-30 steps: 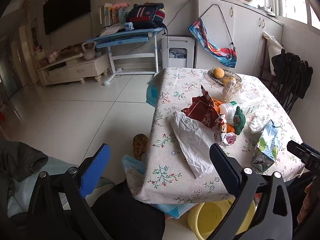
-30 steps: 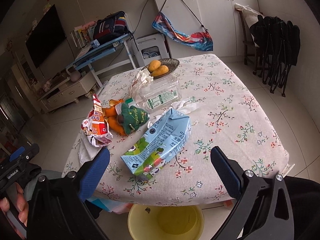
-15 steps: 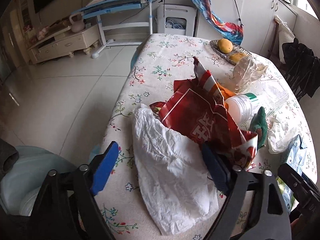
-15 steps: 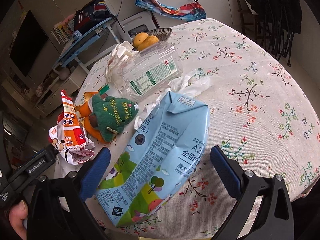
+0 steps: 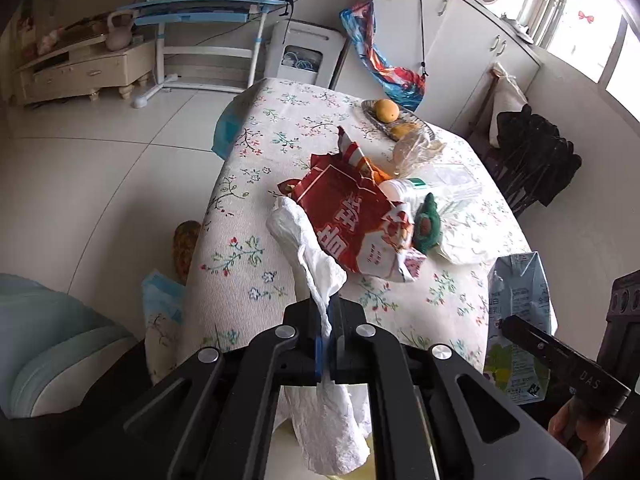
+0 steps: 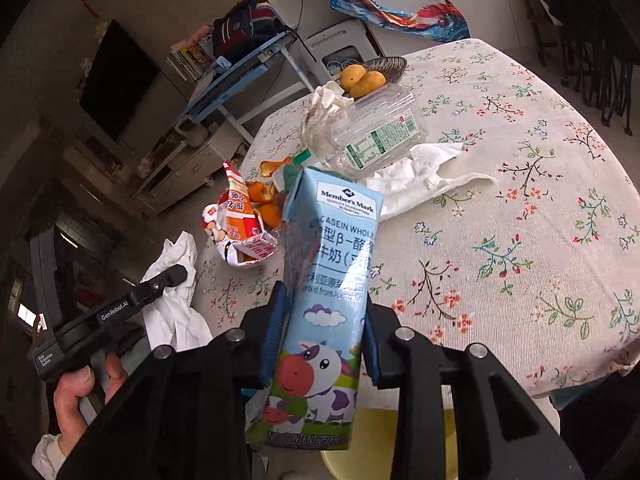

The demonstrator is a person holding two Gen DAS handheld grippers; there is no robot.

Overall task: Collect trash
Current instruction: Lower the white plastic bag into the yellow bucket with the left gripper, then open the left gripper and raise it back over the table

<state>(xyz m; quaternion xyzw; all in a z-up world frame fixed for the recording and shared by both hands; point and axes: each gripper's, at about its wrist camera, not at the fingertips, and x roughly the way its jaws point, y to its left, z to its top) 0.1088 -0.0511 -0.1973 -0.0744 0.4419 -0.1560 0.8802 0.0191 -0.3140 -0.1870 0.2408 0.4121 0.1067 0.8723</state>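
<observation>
A table (image 5: 240,264) under a cream cloth printed with small flowers stands on a pale tiled floor; beyond it are a blue-framed desk (image 5: 200,12) loaded with a dark bag and books, a low cream cabinet (image 5: 80,72), white cupboards (image 5: 460,40) with a bright patterned cloth hanging on them, and dark clothing heaped on a chair (image 5: 532,156); a shallow dish with yellow-orange fruit (image 6: 364,76) sits at the far end of the cloth; the middle of the table is strewn with rubbish: a torn red snack bag (image 5: 352,220), orange peel (image 6: 264,200), a clear plastic container with a green label (image 6: 380,140), a small green plush toy (image 5: 428,228) and crumpled white tissues (image 6: 424,176); the left gripper (image 5: 328,320) has its jaws pressed fully together on a white paper towel (image 5: 316,268), which runs from the snack bag's edge up through the pads and hangs down behind them over the table's near edge; the right gripper (image 6: 324,328) has its blue pads on both sides of a light blue milk carton (image 6: 324,300) with a cartoon cow, jaws closing on it, the carton upright and lifted at the near edge of the table; a yellow bin (image 6: 376,432) shows below it; a bare hand (image 6: 80,392) grips the left tool's handle.
</observation>
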